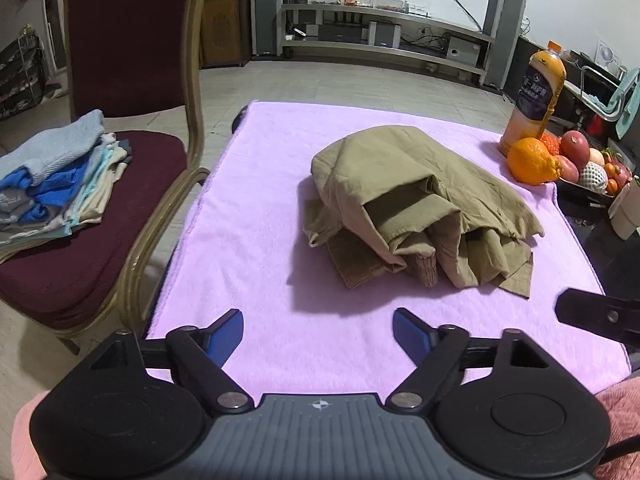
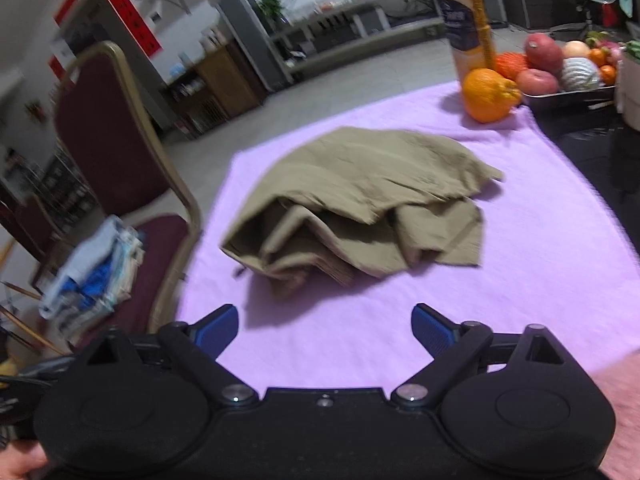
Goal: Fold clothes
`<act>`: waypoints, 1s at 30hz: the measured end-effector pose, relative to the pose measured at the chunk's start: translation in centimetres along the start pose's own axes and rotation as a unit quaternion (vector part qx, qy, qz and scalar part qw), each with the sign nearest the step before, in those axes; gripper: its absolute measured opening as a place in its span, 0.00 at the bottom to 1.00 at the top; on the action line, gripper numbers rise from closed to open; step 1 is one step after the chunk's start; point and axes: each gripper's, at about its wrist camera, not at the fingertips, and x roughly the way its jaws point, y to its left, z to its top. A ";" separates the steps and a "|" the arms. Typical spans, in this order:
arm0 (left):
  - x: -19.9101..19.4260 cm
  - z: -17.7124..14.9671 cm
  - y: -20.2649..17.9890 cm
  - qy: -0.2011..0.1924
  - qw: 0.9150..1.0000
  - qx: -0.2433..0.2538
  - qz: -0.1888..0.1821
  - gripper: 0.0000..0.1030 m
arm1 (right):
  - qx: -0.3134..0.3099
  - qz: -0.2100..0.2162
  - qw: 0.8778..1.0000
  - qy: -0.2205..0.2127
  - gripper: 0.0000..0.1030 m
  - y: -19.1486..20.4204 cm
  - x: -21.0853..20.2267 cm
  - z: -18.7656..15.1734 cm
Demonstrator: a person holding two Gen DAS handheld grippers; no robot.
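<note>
A khaki garment [image 1: 416,200] lies in a loosely folded heap in the middle of the pink cloth [image 1: 260,208] that covers the table. In the right wrist view the same khaki garment [image 2: 360,204] sits ahead on the pink cloth [image 2: 540,264]. My left gripper [image 1: 318,330] is open, short of the garment near the table's front edge, with nothing between its blue pads. My right gripper [image 2: 324,326] is open too, also short of the heap and empty. Its black finger [image 1: 600,316] shows at the right edge of the left wrist view.
A maroon chair [image 1: 120,80] stands left of the table with a stack of folded clothes [image 1: 56,176] on its seat. At the far right corner stand a juice bottle [image 1: 536,96], an orange [image 1: 534,160] and a tray of fruit [image 1: 592,168]. The same bottle [image 2: 468,20] and orange [image 2: 488,94] show in the right wrist view.
</note>
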 end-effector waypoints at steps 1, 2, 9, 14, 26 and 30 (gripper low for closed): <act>0.3 0.2 0.0 -0.001 1.000 -0.003 -0.001 0.64 | 0.006 0.006 1.000 -0.003 0.74 -0.1 0.5 0.2; 0.6 0.4 0.1 -0.005 1.000 -0.008 0.000 0.57 | 0.013 0.012 1.000 -0.005 0.65 -0.2 1.1 0.4; 4.1 3.3 1.1 -0.037 0.997 -0.063 -0.037 0.49 | 0.120 0.089 0.988 0.028 0.50 -2.1 7.3 2.3; 7.0 4.5 0.0 -0.039 0.999 -0.028 -0.022 0.36 | 0.132 0.098 0.986 0.038 0.46 -2.1 11.7 3.1; 9.9 6.3 -3.1 -0.095 0.994 0.053 0.028 0.04 | 0.121 0.098 0.987 -0.033 0.03 -3.4 13.4 6.1; 5.8 8.2 -1.7 -0.118 0.992 0.021 -0.022 0.03 | 0.108 0.083 0.987 -0.088 0.03 -4.3 9.0 8.3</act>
